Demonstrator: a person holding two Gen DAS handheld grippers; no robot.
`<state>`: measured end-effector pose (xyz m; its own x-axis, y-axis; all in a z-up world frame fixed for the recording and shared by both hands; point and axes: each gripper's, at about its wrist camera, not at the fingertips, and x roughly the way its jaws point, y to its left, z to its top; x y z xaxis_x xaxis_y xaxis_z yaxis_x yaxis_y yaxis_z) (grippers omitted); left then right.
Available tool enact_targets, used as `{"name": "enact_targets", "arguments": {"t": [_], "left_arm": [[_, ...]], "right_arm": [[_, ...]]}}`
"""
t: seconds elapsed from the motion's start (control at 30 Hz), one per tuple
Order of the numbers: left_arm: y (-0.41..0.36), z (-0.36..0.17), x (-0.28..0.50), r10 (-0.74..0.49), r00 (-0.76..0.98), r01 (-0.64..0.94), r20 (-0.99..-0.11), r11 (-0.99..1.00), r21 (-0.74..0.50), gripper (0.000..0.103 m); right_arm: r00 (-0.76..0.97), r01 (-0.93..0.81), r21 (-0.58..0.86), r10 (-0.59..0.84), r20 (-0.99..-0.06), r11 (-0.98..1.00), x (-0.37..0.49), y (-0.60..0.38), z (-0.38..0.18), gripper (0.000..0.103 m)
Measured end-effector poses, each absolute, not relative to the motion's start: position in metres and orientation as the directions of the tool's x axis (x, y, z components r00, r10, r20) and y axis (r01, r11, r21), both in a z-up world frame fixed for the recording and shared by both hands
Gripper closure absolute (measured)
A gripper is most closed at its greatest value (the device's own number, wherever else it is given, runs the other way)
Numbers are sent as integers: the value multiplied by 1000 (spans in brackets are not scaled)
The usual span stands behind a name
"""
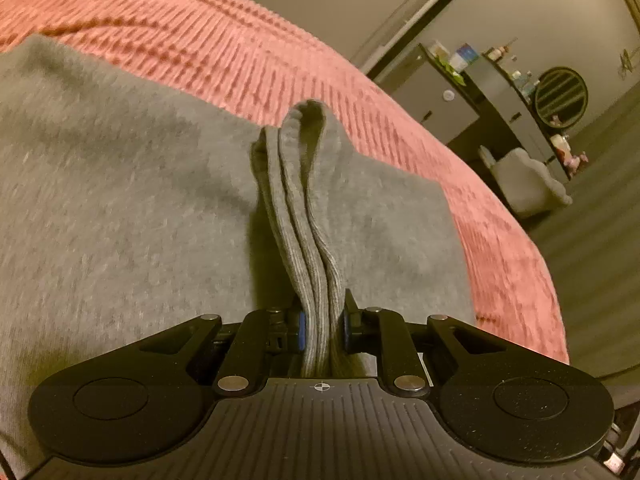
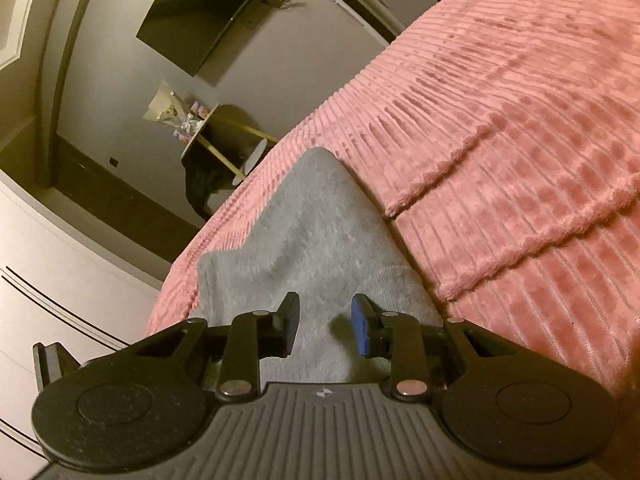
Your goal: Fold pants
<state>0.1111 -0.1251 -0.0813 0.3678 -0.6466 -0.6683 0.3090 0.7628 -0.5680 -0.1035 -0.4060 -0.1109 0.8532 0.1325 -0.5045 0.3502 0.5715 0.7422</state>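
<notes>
Grey sweatpants (image 1: 120,200) lie on a pink ribbed bedspread (image 1: 240,48). In the left wrist view, my left gripper (image 1: 322,324) is shut on the ribbed cuffs (image 1: 304,184) of the pants, which stand up in layered folds between the blue pads. In the right wrist view, my right gripper (image 2: 325,328) is open, its fingers (image 2: 362,330) just above a grey part of the pants (image 2: 312,232), holding nothing.
The pink bedspread (image 2: 500,160) fills the right of the right wrist view; the bed edge runs along its left. A dresser with small items (image 1: 460,80), a round mirror (image 1: 560,96) and a grey chair (image 1: 528,184) stand beyond the bed. A small round table (image 2: 208,132) stands by the wall.
</notes>
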Motion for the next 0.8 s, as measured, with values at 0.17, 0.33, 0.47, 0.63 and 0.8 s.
{"name": "enact_targets", "arguments": {"t": [0.17,0.33,0.47,0.63,0.8], "left_arm": [[-120,-81,112,-643,372,301,-669,766,-568,85],[-108,-78,110,-629,392,301,-671,777,-553,85],[-91,-75,113,-613,412,275,-674,789,-549,85],[-66,-73,115,-584,442,250,-680,809,-532,85],[-33,-76,114,-517,496,203,-698,850,-485,83]], "right_arm": [[857,332,740,141,-496,585,-104,-406,-110,69],[863,303,737,154,-481,604,-102,-403,-106,64],[861,307,734,152,-486,606,-101,-404,-107,62],[857,295,724,162,-489,623,-99,-402,-106,61],[843,303,705,165,-512,641,-95,-399,-107,60]]}}
